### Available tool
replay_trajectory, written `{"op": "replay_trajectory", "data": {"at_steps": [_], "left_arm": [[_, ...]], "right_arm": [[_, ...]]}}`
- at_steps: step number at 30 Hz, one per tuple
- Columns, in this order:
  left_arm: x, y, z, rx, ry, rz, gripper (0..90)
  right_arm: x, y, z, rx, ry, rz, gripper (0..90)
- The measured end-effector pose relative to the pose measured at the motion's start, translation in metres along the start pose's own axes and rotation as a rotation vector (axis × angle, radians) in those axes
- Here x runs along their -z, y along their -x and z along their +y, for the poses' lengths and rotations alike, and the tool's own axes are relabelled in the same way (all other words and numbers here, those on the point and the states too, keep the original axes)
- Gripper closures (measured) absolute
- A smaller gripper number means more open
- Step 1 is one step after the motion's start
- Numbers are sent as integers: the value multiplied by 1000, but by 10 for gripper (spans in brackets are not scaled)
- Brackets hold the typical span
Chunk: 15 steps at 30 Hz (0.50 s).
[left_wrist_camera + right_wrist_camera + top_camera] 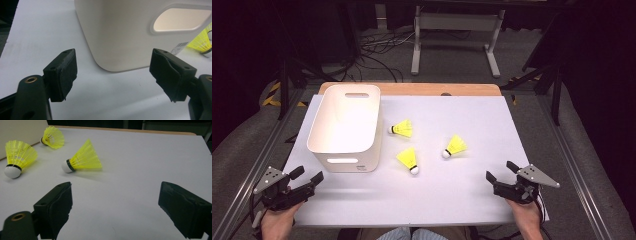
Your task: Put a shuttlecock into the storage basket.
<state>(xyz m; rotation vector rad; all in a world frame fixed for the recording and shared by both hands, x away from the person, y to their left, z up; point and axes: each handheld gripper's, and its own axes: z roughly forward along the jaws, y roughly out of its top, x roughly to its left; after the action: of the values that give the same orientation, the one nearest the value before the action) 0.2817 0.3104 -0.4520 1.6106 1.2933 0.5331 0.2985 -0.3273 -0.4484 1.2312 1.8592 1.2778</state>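
Observation:
Three yellow shuttlecocks lie on the white table top: one (403,128) beside the bin, one (408,160) nearer the front, one (455,146) to the right. A white plastic bin (346,126) with handle cutouts stands at the left. My left gripper (307,179) rests at the front left corner, open and empty, facing the bin's near wall (120,32). My right gripper (501,172) sits at the front right, open and empty, pointing toward the shuttlecocks (82,160), (18,158), (52,137).
The white sheet (472,195) covers a wooden table whose far edge (437,89) shows. Metal rails run along both sides. A desk frame (457,35) and cables stand on the floor beyond.

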Motion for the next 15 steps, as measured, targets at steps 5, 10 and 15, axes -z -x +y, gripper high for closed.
{"op": "replay_trajectory", "data": {"at_steps": [5, 10, 15], "left_arm": [[1, 0, 0, 5, 1, 3, 230], [1, 0, 0, 8, 1, 6, 230], [3, -1, 1, 22, 12, 13, 230]], "right_arm": [[0, -1, 0, 5, -1, 0, 122], [0, -1, 0, 8, 0, -1, 121], [-1, -1, 0, 13, -3, -1, 120]]}}
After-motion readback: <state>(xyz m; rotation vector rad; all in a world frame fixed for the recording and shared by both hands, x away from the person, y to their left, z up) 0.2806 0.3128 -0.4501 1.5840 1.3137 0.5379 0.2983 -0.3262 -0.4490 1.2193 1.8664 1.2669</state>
